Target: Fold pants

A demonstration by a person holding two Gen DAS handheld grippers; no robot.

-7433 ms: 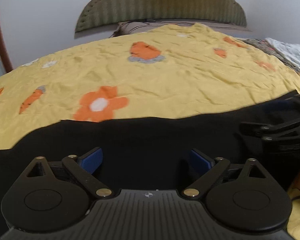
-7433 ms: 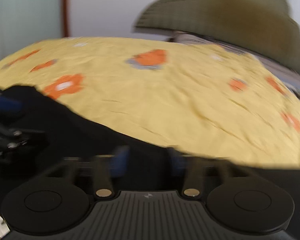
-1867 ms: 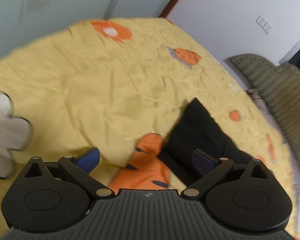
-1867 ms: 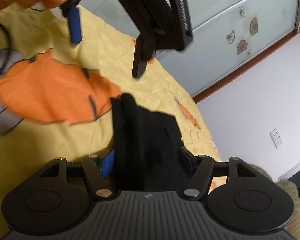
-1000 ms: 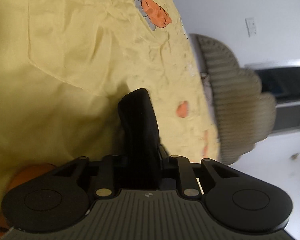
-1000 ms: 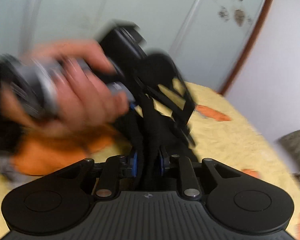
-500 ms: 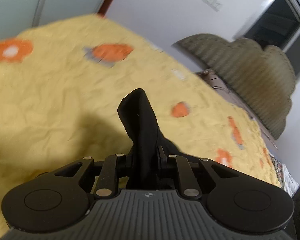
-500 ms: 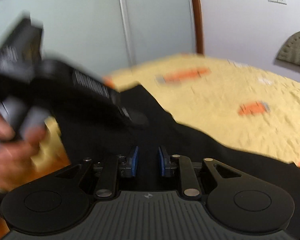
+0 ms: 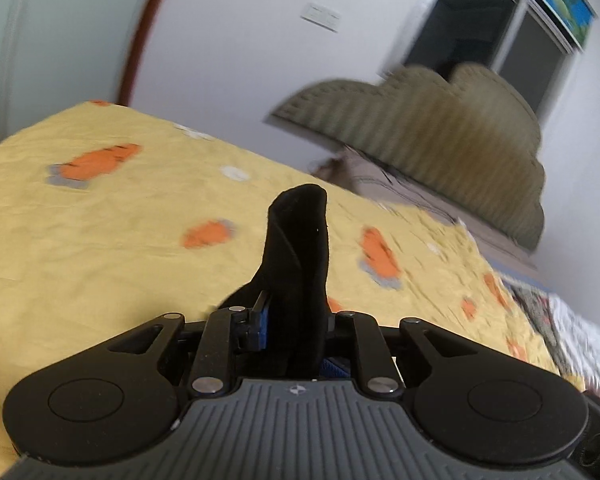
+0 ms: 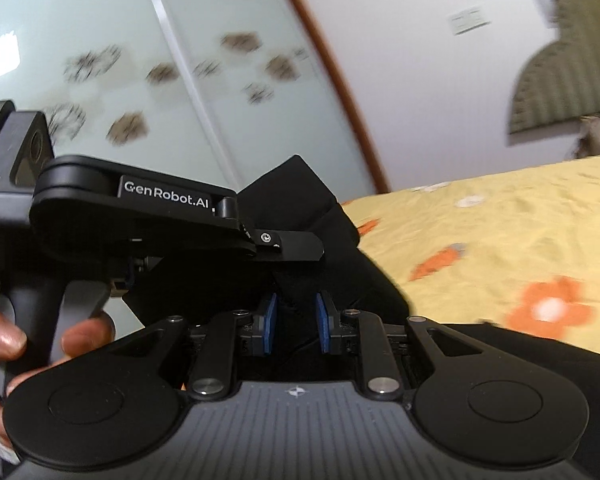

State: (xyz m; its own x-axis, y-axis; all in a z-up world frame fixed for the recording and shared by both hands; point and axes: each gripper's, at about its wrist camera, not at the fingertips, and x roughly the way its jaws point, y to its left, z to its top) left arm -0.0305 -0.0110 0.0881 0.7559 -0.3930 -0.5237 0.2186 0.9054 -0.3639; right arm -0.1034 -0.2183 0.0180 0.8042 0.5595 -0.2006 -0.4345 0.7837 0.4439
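Lifted higher above the yellow bed (image 9: pixel 100 248) than half a second ago. One pair of black pants (image 9: pixel 300 256), pinched tight by two grippers: left gripper (image 9: pixel 296 320), right gripper (image 10: pixel 296 320), jaws nearly closed on cloth.

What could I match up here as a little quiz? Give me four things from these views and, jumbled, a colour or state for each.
Things:
1. left tool
2. bedspread
3. headboard
4. pants

Colour or state:
A. olive green, ribbed
B. black, a fold sticking up
C. yellow with orange flowers
D. clamped shut on cloth

Pairs: 1-D, 2-C, 3-A, 4-B. The right tool also grips the pants.
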